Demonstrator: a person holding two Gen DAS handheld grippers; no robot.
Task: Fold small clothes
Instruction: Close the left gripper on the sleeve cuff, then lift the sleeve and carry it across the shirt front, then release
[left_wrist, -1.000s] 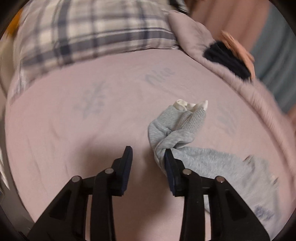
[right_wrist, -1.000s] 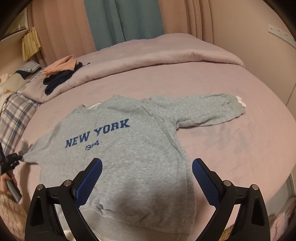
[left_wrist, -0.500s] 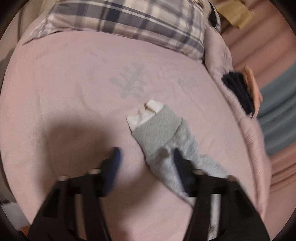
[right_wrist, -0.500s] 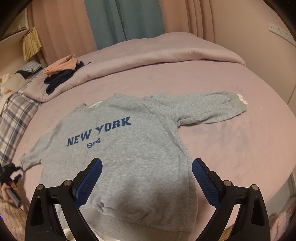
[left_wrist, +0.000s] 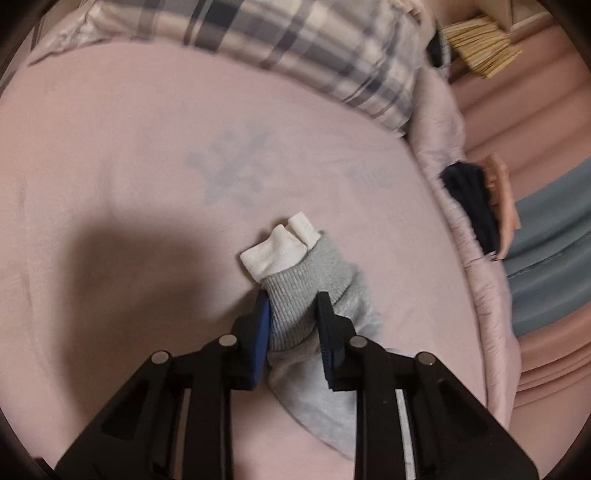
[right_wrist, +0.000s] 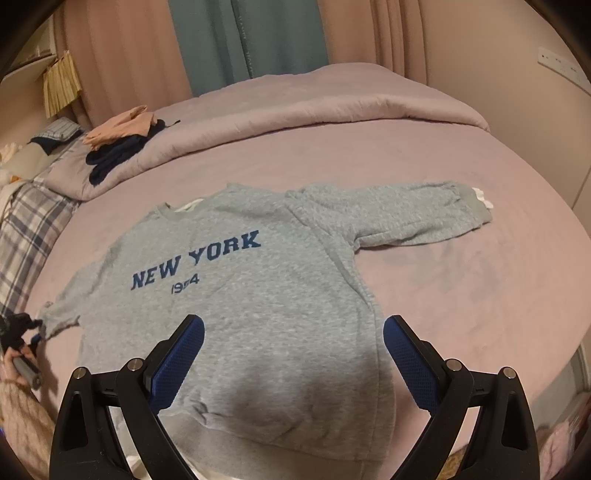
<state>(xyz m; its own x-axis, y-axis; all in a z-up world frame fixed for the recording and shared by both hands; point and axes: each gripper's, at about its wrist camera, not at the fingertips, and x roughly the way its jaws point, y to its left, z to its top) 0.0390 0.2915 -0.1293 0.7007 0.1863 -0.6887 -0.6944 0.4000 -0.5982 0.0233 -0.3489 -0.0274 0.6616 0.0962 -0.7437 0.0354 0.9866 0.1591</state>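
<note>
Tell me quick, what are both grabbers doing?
Left gripper: shut on the sleeve cuff.
Right gripper: open, holding nothing, above the sweatshirt.

Is a big bed (right_wrist: 480, 302) with a pink sheet (left_wrist: 110, 155) pulled over it. Has faint grey marks (left_wrist: 236, 170) printed on the sheet. Holds a grey sweatshirt (right_wrist: 258, 325) in the middle, spread flat, front up, with blue NEW YORK letters showing. Has one sleeve (right_wrist: 413, 218) stretched out to the right, with a bit of white at the cuff. Carries a thick pink blanket (right_wrist: 314, 110) pushed back along the far side. Has a checked pillow (right_wrist: 26, 229) at the left end, touching the blanket.
</note>
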